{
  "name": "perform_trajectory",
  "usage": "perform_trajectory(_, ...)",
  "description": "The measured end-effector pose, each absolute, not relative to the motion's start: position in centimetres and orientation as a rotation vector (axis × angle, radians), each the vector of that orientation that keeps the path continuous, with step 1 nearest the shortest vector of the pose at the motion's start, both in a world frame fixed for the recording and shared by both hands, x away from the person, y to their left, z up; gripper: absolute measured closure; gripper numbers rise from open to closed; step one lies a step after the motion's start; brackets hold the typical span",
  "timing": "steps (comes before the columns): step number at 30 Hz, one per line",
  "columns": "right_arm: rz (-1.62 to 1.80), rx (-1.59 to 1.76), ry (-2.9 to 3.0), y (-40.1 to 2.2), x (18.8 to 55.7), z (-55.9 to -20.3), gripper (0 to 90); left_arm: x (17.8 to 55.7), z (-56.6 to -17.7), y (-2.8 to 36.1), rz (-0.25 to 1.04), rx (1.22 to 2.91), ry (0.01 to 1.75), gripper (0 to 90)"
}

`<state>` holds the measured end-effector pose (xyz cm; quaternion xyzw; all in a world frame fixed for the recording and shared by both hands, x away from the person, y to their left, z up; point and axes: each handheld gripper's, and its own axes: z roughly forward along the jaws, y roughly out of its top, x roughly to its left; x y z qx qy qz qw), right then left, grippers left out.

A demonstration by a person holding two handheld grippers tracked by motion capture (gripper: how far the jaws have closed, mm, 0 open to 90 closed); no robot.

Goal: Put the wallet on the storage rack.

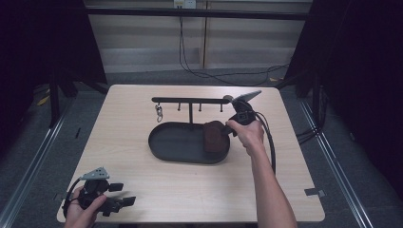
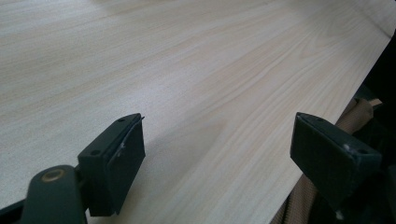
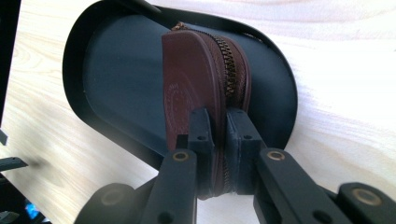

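Pale wood table (image 1: 142, 190) on grey floor, dark curtains at the sides. High view: right gripper (image 1: 227, 129) holds a brown pouch (image 1: 215, 137) at the right end of the black tray (image 1: 171, 142), mid-table; hook rack (image 1: 190, 100) behind it, one clip hanging at its left end. Left gripper (image 1: 124, 194) idle at the near left corner. Left gripper view: jaws wide apart, nothing between, bare table (image 2: 187, 70). Right gripper view: jaws clamped on the zipped pouch (image 3: 201, 70), stood on edge over the tray (image 3: 116, 70). Placing looks nearly done; release left. Embossed round stamp on the pouch, unreadable.
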<state>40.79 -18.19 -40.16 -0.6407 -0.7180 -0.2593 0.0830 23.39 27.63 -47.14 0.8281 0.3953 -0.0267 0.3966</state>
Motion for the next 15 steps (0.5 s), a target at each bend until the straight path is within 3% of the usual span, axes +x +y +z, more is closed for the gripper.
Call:
perform_trajectory(13, -0.782, -1.913, -2.115, -17.8, 40.9, -41.9, 81.7, 23.5, -47.2, 27.7, -0.079, 2.106, 0.997, 17.7)
perform_trajectory(15, -0.801, -1.933, -2.105, -17.9, 40.9, -42.1, 90.0, 23.5, -47.2, 27.7, -0.075, 2.104, 0.998, 17.7)
